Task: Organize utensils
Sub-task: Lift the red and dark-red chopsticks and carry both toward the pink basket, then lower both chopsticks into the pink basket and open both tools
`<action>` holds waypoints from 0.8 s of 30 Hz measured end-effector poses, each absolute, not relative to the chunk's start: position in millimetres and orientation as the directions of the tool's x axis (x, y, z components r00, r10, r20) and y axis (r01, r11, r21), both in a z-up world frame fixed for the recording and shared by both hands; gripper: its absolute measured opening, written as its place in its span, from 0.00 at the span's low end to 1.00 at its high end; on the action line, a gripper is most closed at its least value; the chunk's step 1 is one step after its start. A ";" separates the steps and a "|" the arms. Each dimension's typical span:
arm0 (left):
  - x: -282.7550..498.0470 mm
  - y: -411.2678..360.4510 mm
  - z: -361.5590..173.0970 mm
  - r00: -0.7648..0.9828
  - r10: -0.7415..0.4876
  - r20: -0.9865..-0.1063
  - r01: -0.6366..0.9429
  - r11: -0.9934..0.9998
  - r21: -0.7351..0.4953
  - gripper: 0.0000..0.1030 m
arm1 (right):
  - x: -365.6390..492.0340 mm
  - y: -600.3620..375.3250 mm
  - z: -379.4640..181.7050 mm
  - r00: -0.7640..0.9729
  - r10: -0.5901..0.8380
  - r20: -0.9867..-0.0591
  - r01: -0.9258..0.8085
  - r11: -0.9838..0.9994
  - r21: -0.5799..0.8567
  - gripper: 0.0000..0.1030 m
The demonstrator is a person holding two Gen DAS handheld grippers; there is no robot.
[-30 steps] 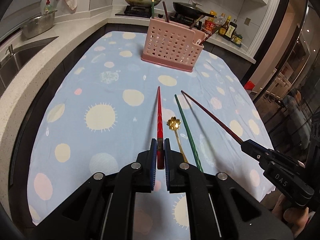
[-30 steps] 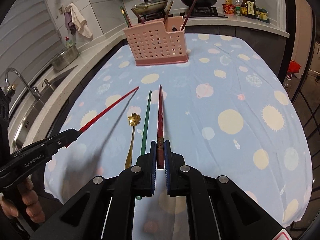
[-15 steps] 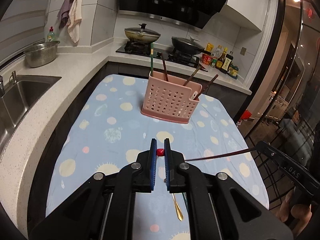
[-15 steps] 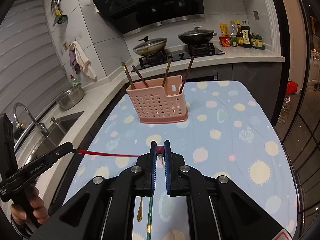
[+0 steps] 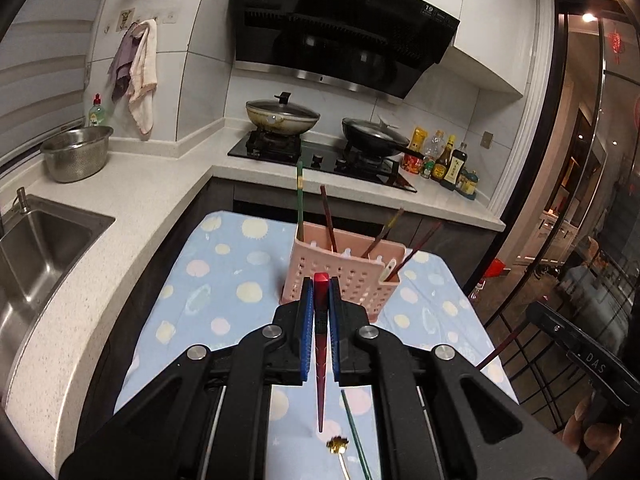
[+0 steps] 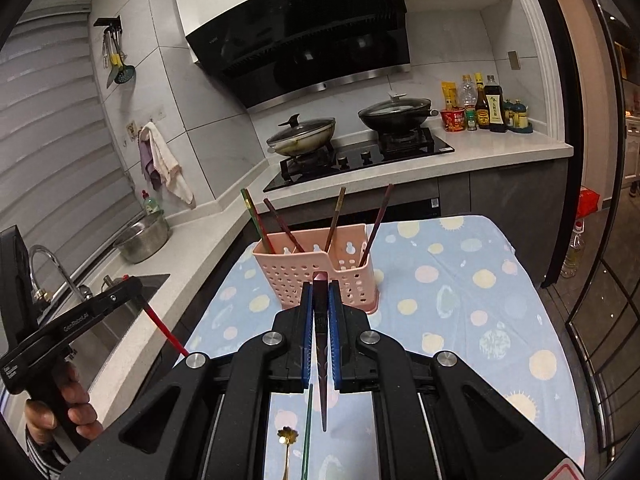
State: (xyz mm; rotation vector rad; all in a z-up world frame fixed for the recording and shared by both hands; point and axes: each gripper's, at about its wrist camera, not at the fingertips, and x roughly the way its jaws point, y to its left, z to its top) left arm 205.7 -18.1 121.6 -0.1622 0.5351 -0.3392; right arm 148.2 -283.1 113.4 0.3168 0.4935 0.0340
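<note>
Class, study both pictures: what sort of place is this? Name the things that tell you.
A home kitchen: a gas hob with lidded pans under an extractor hood, and a steel sink set in the worktop.

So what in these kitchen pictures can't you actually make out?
- Pink basket, left wrist view: its lower front is hidden behind the left gripper and the red chopstick it holds.
- Gold spoon, right wrist view: handle cut off by the bottom edge.
- Green chopstick, right wrist view: lower end cut off too.
- Sauce bottles: labels too small to read.
</note>
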 end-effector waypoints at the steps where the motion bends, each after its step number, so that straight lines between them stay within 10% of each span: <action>1: 210.2 -18.3 125.6 0.810 -0.360 -0.463 0.276 0.931 -0.240 0.07 | 152.2 -284.6 116.3 0.884 0.109 -0.455 0.042 0.950 0.310 0.07; 24: 335.6 -47.7 234.4 0.915 -0.345 -0.211 0.297 0.927 -0.229 0.07 | 299.3 -304.6 188.7 0.964 0.085 -0.251 0.013 0.930 0.367 0.07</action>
